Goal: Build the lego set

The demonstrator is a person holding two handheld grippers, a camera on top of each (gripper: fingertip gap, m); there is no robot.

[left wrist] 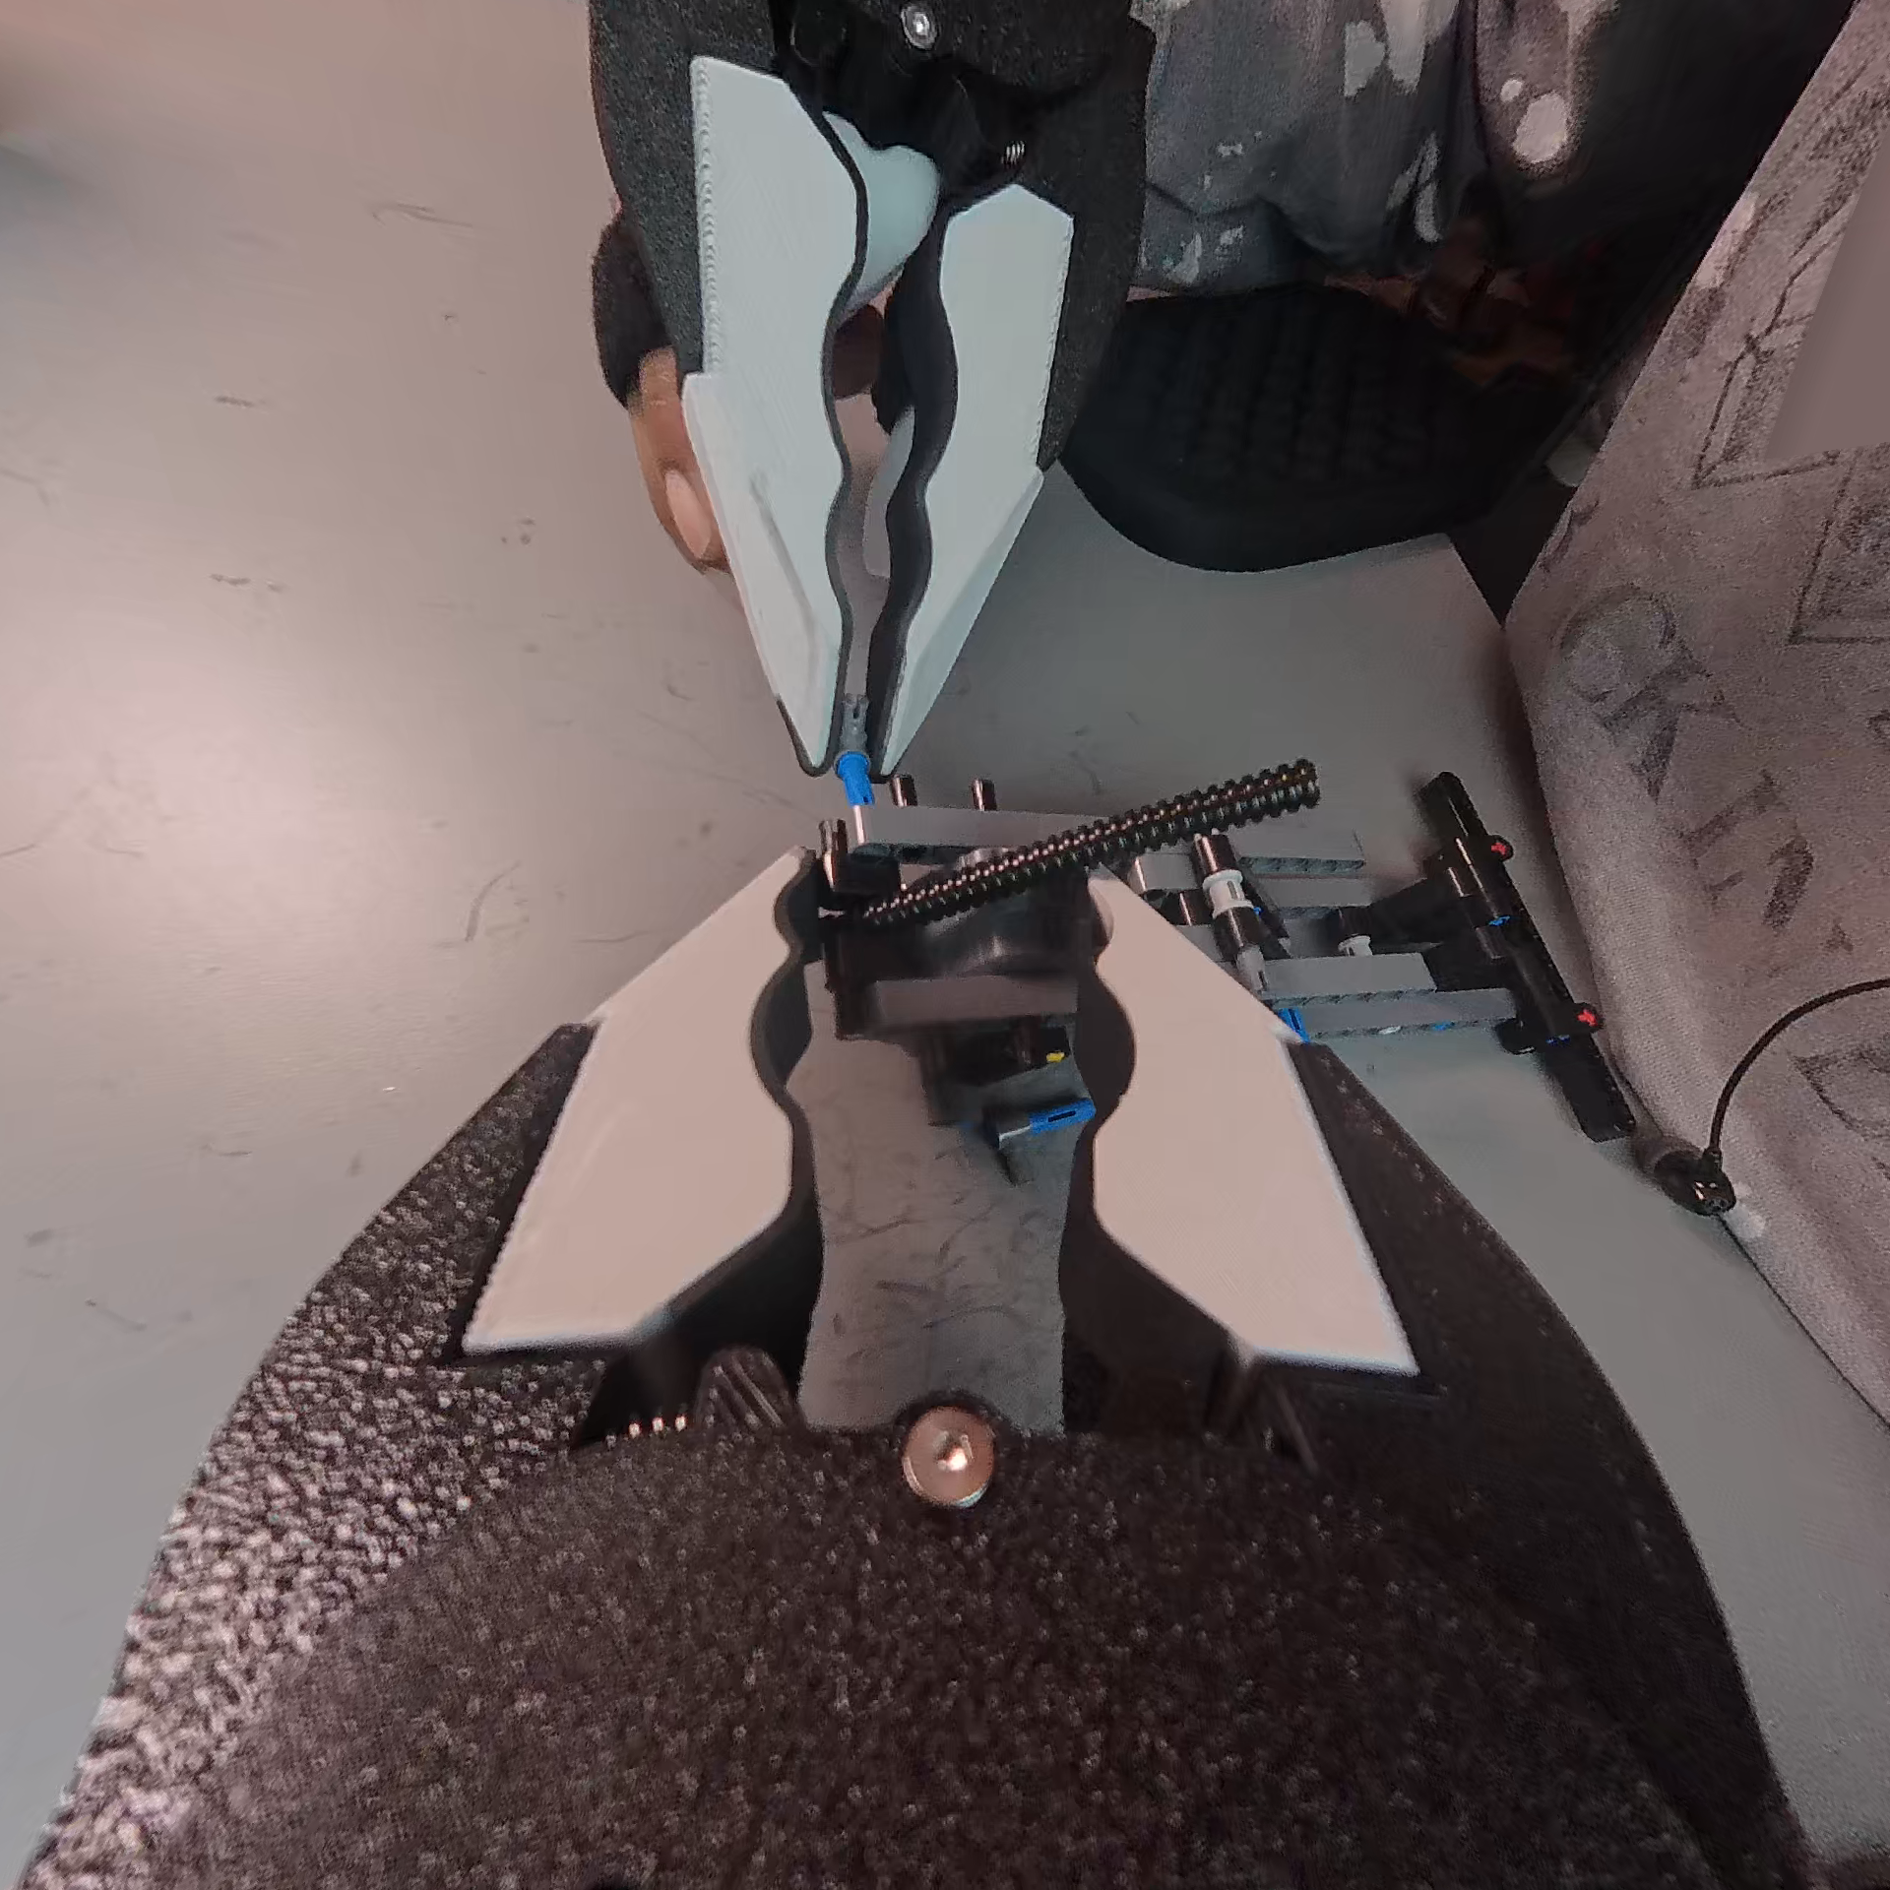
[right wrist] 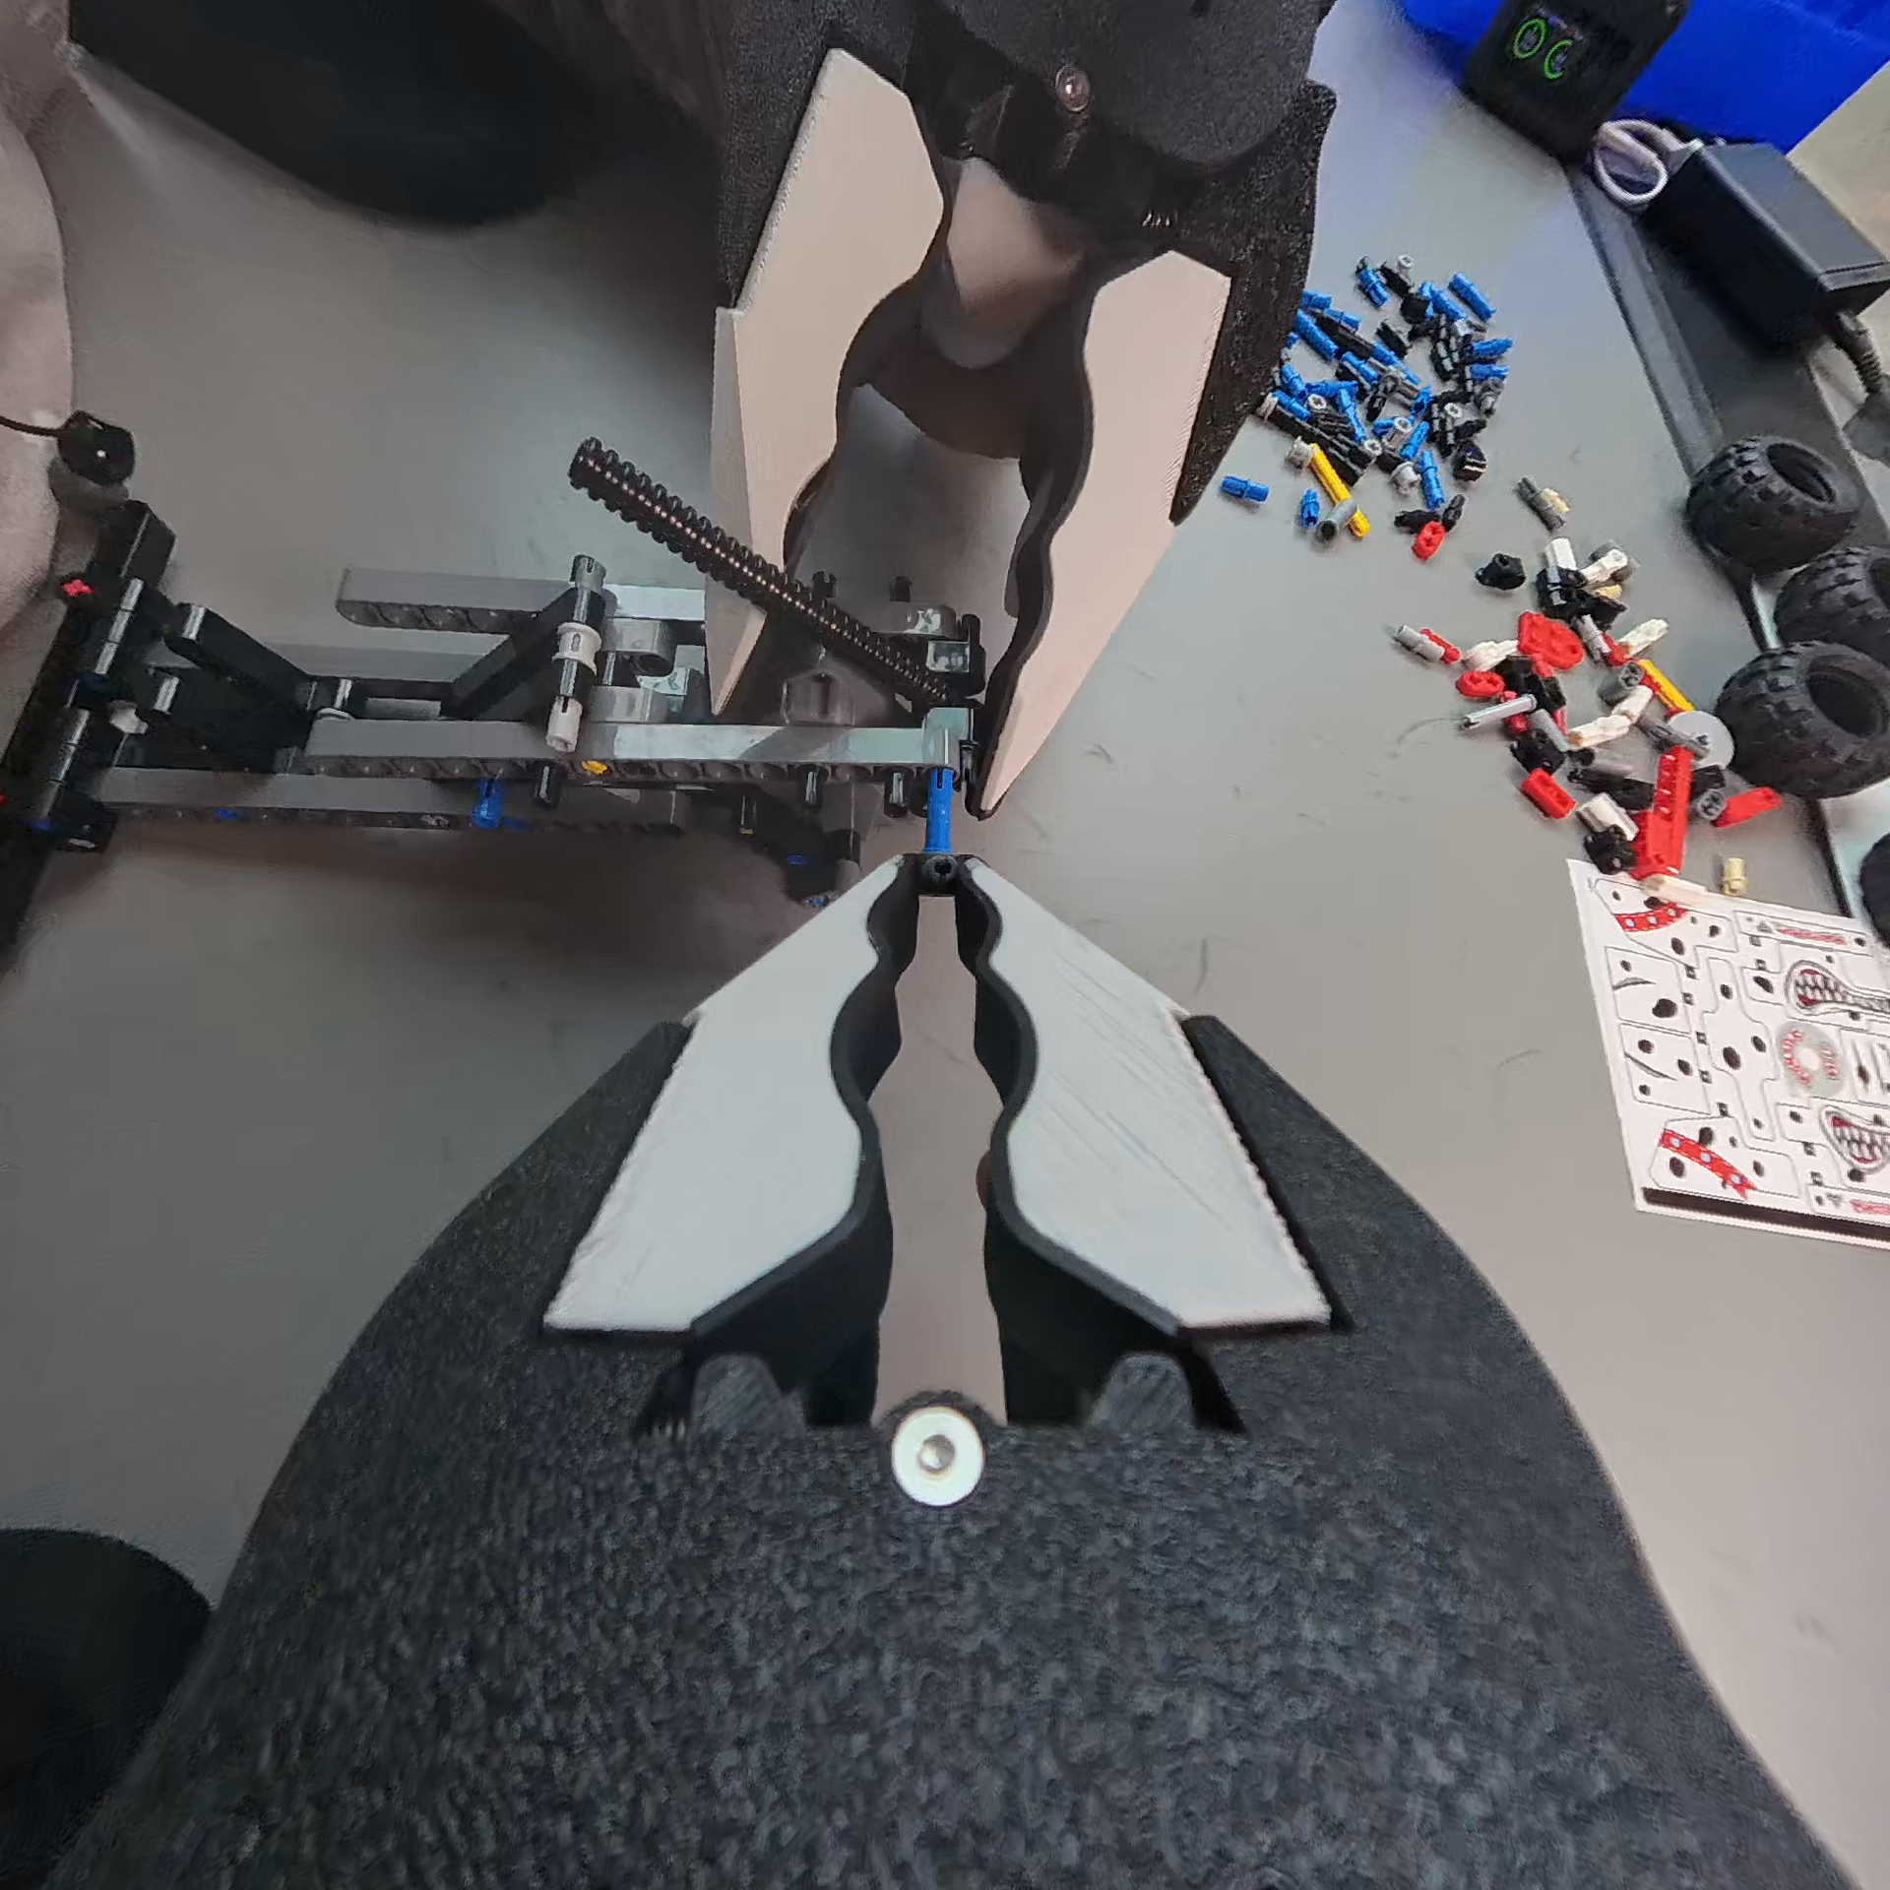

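Right tongs (right wrist: 939, 869) level, pinching pin (right wrist: 938, 818)

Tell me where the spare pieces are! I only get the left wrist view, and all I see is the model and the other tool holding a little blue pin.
Observer: In the right wrist view, a pile of blue and black pins lies on the table, off to the right of the model.
Operator: Are there any wheels?
Observer: Yes. Black tyres sit at the right edge of that view, just past a heap of red, white and grey pieces. A sticker sheet lies nearer the camera.
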